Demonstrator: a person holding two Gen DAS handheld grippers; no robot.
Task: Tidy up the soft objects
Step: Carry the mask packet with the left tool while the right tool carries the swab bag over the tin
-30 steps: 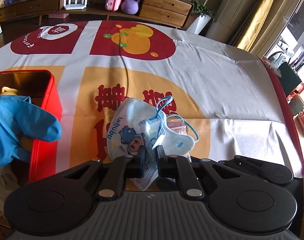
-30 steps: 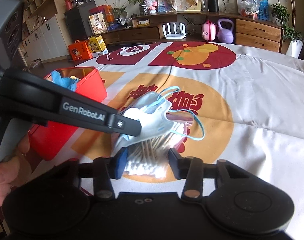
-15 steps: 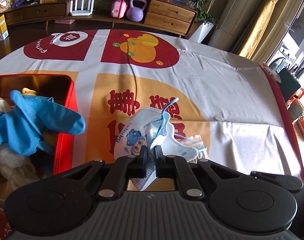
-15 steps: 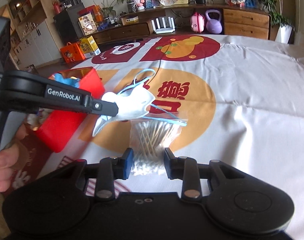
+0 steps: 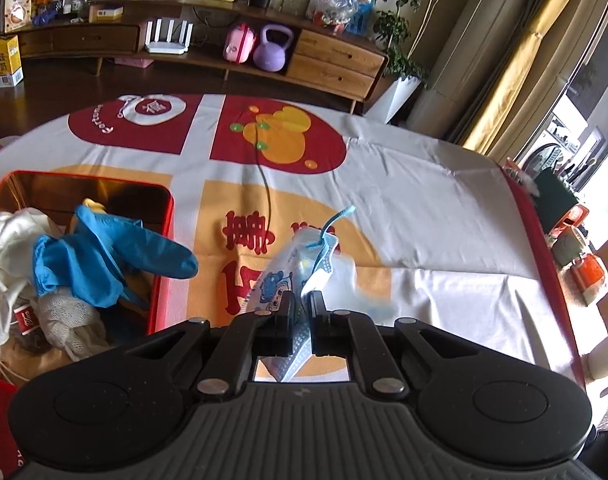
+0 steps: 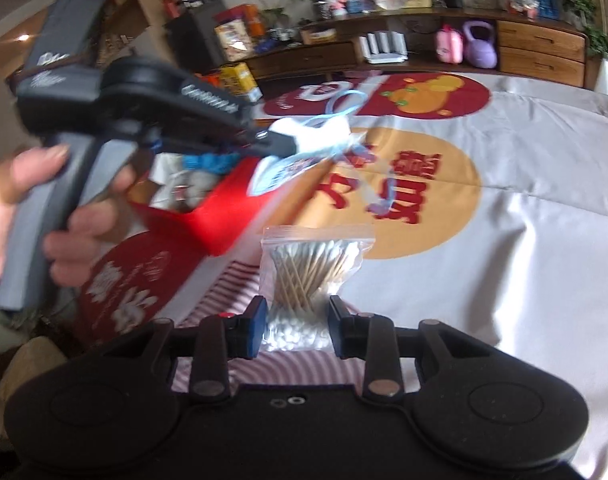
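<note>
My left gripper [image 5: 301,307] is shut on a child's face mask [image 5: 294,270] with blue ear loops, held above the table. The mask also shows in the right wrist view [image 6: 304,148], hanging from the left gripper [image 6: 282,142] above the edge of the red tin box [image 6: 220,216]. My right gripper [image 6: 296,324] is shut on a clear bag of cotton swabs [image 6: 314,272], lifted off the cloth. The red tin box [image 5: 162,240] at left holds a blue glove [image 5: 104,260], white cloth [image 5: 8,248] and gauze [image 5: 70,320].
A printed red, orange and white tablecloth [image 5: 424,208] covers the table. A red lid [image 6: 132,280] lies in front of the box. A low wooden cabinet [image 5: 324,60] with a purple kettlebell [image 5: 270,50] stands behind the table. Orange items [image 5: 584,272] sit beyond the right edge.
Both grippers have risen. The left one has lifted the mask off the swab bag and moved it left toward the red box. The right one has lifted the swab bag.
</note>
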